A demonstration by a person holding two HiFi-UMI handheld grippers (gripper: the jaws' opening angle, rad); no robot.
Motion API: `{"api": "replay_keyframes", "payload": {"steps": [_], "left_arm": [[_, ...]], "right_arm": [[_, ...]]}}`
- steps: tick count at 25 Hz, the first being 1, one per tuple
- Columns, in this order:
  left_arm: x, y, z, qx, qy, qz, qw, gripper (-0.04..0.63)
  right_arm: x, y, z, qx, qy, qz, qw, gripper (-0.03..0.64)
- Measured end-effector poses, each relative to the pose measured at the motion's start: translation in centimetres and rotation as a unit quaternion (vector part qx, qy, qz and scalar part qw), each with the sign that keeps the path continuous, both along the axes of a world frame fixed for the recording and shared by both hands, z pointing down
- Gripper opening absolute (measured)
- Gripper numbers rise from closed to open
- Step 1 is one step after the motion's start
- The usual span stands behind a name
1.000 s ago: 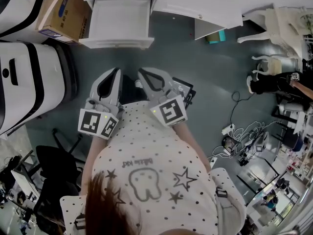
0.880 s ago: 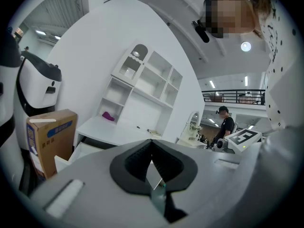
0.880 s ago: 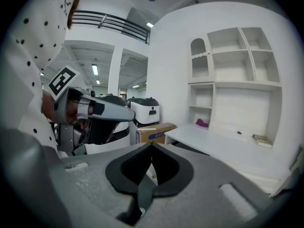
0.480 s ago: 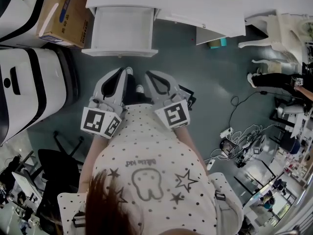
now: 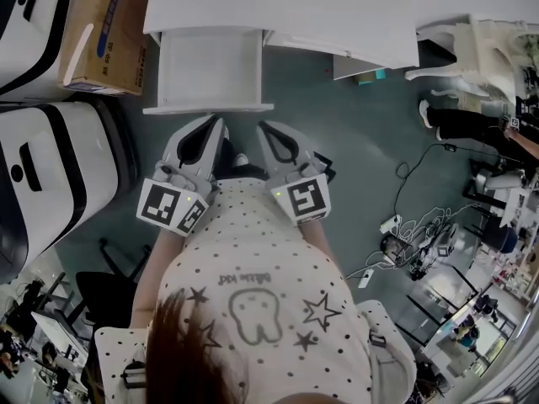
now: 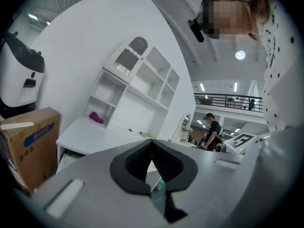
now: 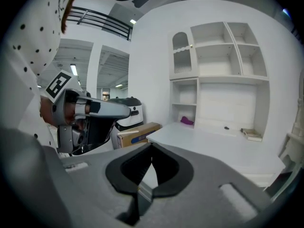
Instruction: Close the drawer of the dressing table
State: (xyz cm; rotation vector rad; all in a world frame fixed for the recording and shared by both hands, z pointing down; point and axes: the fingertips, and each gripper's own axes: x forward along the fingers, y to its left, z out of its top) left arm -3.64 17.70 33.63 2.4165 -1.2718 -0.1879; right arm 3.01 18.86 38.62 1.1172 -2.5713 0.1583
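Left gripper [image 5: 216, 124] has its grey jaws pinched together with nothing in them, and the right gripper [image 5: 264, 128] looks the same: tips meeting, nothing held. From the head view they sit side by side in front of the person's chest, both pointing at the white pulled-out drawer [image 5: 209, 66]. The tips end just short of its front panel, left one near the middle and right one by the right corner. Can't honestly tell if either one touches it.

The drawer sticks out of the left end of the white dressing table [image 5: 286, 7], open side up.

Writing-wise: each gripper's cube shows black-and-white square markers. The brown cardboard box [image 5: 105, 32] left of the drawer has a blue stripe and some print, too small to read. The person's dotted white shirt [image 5: 253, 310] has a tooth outline, stars and a short word line I can't make out for sure.
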Motion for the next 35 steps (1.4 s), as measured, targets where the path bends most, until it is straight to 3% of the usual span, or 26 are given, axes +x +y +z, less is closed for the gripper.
{"api": "replay_keyframes", "payload": {"steps": [14,28,35], "left_arm": [[-2.0,-4.3,0.8,-0.007,0.000,0.021,0.9997,0.002],[-3.9,-5.4,1.0,-0.019,0.010,-0.043,0.9988,0.002],[-2.5,-6.8,1.2,-0.025,0.013,-0.084,0.9961,0.002]], "right_arm": [[-1.3,-3.7,0.1,0.007,-0.005,0.040,0.999,0.003],[-2.4,-5.1,0.6,-0.002,-0.001,-0.012,1.000,0.003],[-0.2,-6.8,0.6,0.003,0.001,-0.037,0.999,0.003]]}}
